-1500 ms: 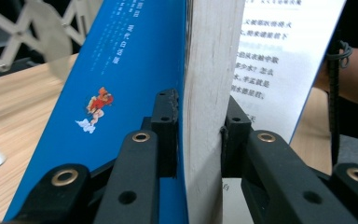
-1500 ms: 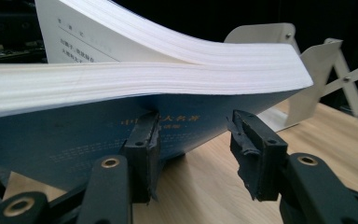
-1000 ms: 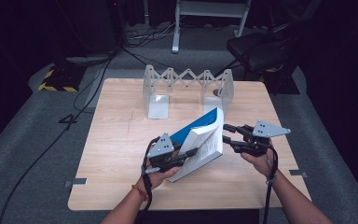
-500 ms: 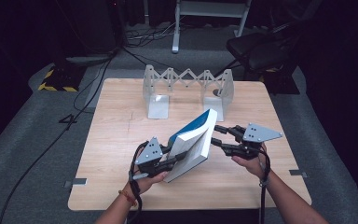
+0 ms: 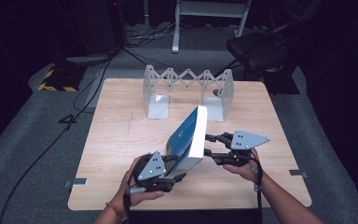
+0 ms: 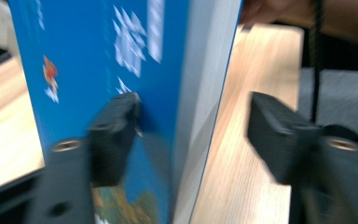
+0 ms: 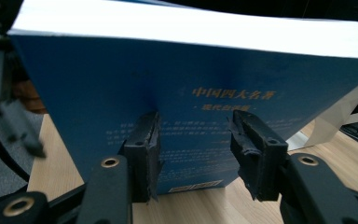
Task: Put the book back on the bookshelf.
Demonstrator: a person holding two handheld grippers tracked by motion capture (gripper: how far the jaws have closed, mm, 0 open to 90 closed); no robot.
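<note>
- Table (image 5: 121, 140): pale wood top, seen from the high view, with grey carpet around it and cables trailing over the floor at far left.
- Left gripper (image 5: 177, 169): held in the person's left hand (image 5: 135, 186) at the near edge of the table. Jaws stand wide apart. In the left gripper view, one jaw lies against the blue front cover; the other stands clear of the book on the spine side, with bare wood visible between. Nothing is clamped.
- Book (image 5: 189, 140): thick, blue-covered, white page block. It stands on the table tilted, its upper part leaning away from the person, between the two grippers and just in front of the rack.
- Metal rack (image 5: 186, 88): an expanding silver bookend frame standing upright at the far middle of the table, apart from the book.
- Right gripper (image 5: 207, 144): held in the person's right hand (image 5: 242, 168). In the right gripper view, jaws are parted and both tips press flat against the back cover (image 7: 205, 116). They do not close around anything.
</note>
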